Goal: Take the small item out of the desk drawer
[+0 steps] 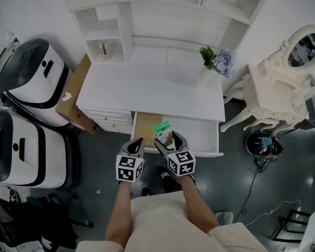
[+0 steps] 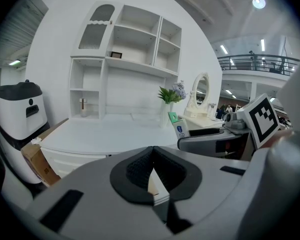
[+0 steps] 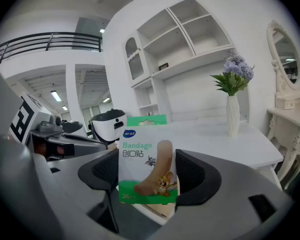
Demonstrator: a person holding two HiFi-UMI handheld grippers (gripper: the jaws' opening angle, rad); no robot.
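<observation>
left: white machines (image 1: 31,77), cardboard box (image 1: 76,105) jammed against the desk (image 1: 147,85) | your left gripper (image 1: 138,144) clenched, empty | bandage box (image 3: 147,159) pinched upright in your right gripper (image 1: 168,140) — just above the open drawer (image 1: 146,127) | right: vase (image 1: 206,76) on the desk

Over the open drawer (image 1: 202,135) of a white desk (image 1: 147,88), the right gripper (image 1: 167,139) grips a green-topped box (image 1: 163,131). The left gripper (image 1: 137,144) hangs just beside it.

Bandage box (image 3: 147,159) bottom hidden (behind the fingers (image 3: 202,176)).
</observation>
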